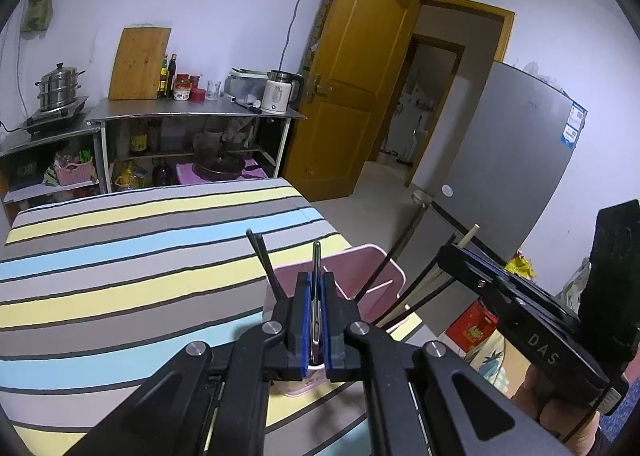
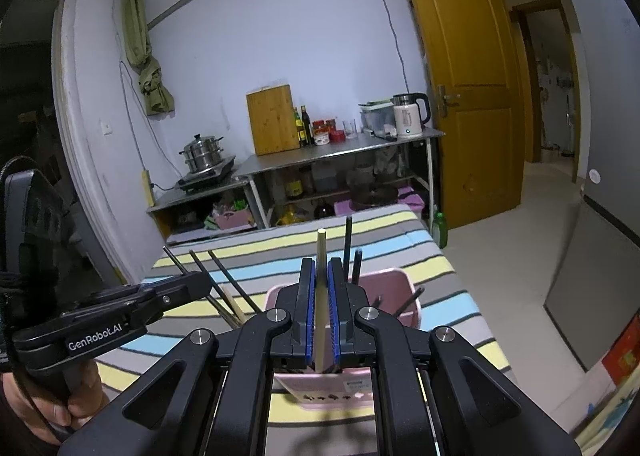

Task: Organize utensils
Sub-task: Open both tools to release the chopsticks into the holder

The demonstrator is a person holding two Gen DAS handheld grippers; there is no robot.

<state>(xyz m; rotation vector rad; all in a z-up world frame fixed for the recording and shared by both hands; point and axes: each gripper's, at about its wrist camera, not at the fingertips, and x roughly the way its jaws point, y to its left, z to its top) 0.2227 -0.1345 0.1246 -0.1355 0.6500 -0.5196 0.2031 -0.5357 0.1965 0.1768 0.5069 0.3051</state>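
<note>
A pink utensil holder [image 1: 360, 268] stands on the striped table [image 1: 120, 276]; it also shows in the right wrist view [image 2: 396, 288]. My left gripper [image 1: 317, 296] is shut on a thin metal utensil [image 1: 316, 256], held upright over the holder. My right gripper [image 2: 321, 292] is shut on a pale wooden chopstick [image 2: 321, 252], also upright over the holder. Dark chopsticks [image 2: 347, 240] stand in the holder, and others [image 1: 264, 260] lean out of it. Each gripper shows in the other's view: the right one [image 1: 460, 252], the left one [image 2: 192, 284].
A steel counter [image 1: 192, 111] with a cutting board [image 1: 138, 63], bottles, a kettle [image 1: 278, 91] and a steamer pot [image 1: 58, 87] stands beyond the table. An open wooden door [image 1: 356, 87] and a grey fridge [image 1: 512, 159] are to the right.
</note>
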